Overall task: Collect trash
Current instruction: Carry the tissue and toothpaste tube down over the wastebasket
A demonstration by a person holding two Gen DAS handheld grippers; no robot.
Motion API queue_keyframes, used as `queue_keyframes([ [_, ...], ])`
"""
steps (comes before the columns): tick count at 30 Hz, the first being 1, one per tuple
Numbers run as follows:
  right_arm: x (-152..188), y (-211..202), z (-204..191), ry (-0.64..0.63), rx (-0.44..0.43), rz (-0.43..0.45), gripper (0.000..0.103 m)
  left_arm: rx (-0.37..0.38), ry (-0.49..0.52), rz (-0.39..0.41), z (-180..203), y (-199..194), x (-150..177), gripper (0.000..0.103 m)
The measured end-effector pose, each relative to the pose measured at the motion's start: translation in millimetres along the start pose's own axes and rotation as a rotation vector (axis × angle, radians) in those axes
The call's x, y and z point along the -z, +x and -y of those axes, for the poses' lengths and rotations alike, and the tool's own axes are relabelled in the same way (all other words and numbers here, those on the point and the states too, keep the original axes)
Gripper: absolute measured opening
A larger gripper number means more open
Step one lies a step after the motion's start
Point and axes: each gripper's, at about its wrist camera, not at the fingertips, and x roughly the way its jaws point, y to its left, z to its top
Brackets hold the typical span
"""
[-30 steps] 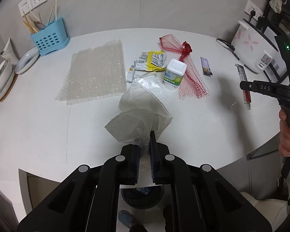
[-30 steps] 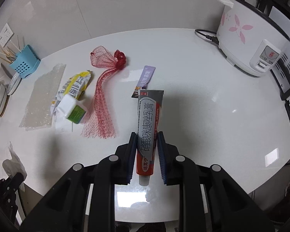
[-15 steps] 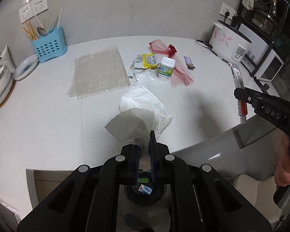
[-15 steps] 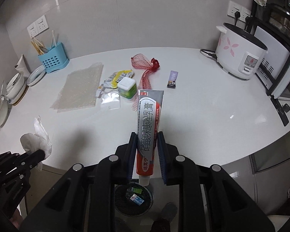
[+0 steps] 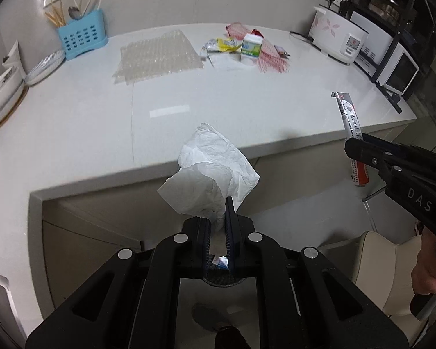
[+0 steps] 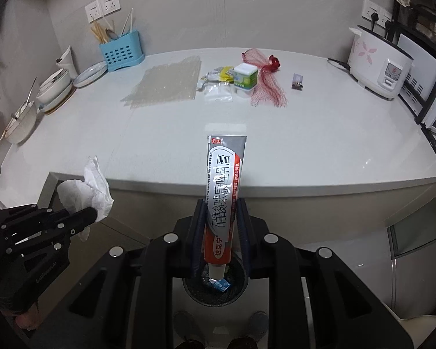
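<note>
My left gripper (image 5: 218,218) is shut on a crumpled white tissue (image 5: 209,177), held out past the counter's front edge; the same tissue (image 6: 87,189) and left gripper (image 6: 87,213) show at the left of the right wrist view. My right gripper (image 6: 220,218) is shut on a grey and red ointment tube (image 6: 222,192), cap end down. That tube (image 5: 350,131) and right gripper (image 5: 353,148) appear at the right of the left wrist view. A dark round trash bin (image 6: 215,285) with scraps inside sits on the floor below both grippers, seen in part as the bin (image 5: 218,276).
On the white counter (image 6: 160,133) lie bubble wrap (image 6: 165,83), a yellow wrapper (image 6: 218,75), a white and green box (image 6: 245,77), a clear bag (image 6: 218,96), red netting (image 6: 266,87) and a small purple packet (image 6: 298,81). A rice cooker (image 6: 378,64), blue utensil holder (image 6: 120,53) and bowls (image 6: 53,88) stand around.
Both grippers have drawn back from over the counter to beyond its front edge, each keeping its load. The trash bin on the floor has come into view beneath them.
</note>
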Motion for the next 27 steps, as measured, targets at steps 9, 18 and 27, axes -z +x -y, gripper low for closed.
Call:
queue_keyframes([
  [9, 89, 77, 6, -0.113, 0.024, -0.082, 0.021, -0.013, -0.034, -0.069, 2, 77, 71, 0.008],
  [18, 194, 208, 33, -0.136, -0.020, -0.237, 0.021, -0.007, -0.073, -0.163, 14, 214, 164, 0.008],
  [27, 285, 333, 54, -0.138, -0.040, -0.358, 0.021, 0.009, -0.125, -0.261, 16, 358, 246, 0.008],
])
